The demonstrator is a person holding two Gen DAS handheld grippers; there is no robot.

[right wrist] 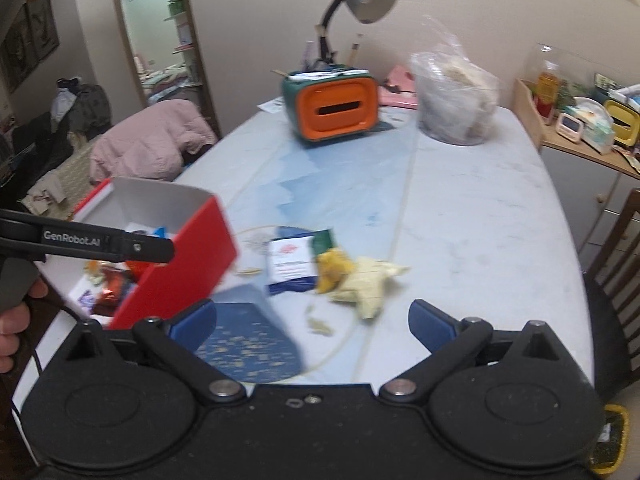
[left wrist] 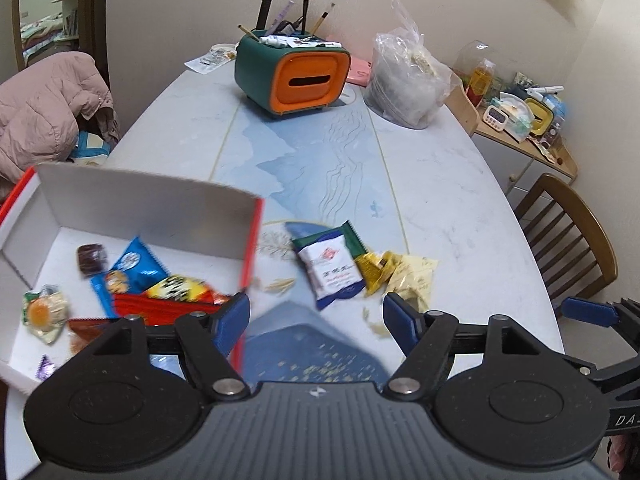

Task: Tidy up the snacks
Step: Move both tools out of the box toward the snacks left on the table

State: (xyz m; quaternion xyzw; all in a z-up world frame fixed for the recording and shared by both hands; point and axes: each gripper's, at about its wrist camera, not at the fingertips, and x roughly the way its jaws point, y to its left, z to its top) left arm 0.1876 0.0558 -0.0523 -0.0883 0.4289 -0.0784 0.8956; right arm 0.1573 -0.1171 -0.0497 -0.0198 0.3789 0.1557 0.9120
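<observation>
Both hand-held grippers, left (left wrist: pixel 316 314) and right (right wrist: pixel 312 320), gape empty; three snack packets (left wrist: pixel 334 270) lie beside one red box (left wrist: pixel 252 248).

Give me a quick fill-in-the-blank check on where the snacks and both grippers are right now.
1. The red box holds several snacks and sits to the ____ of the loose packets.
2. ____ packets lie on the table outside the box: white-and-blue packet, yellow packet, pale packet.
3. The left gripper and right gripper are both ____ and hold nothing.

Missing words: left; Three; open

Red box (right wrist: pixel 176 264) left, table (right wrist: pixel 460 220) right.
</observation>
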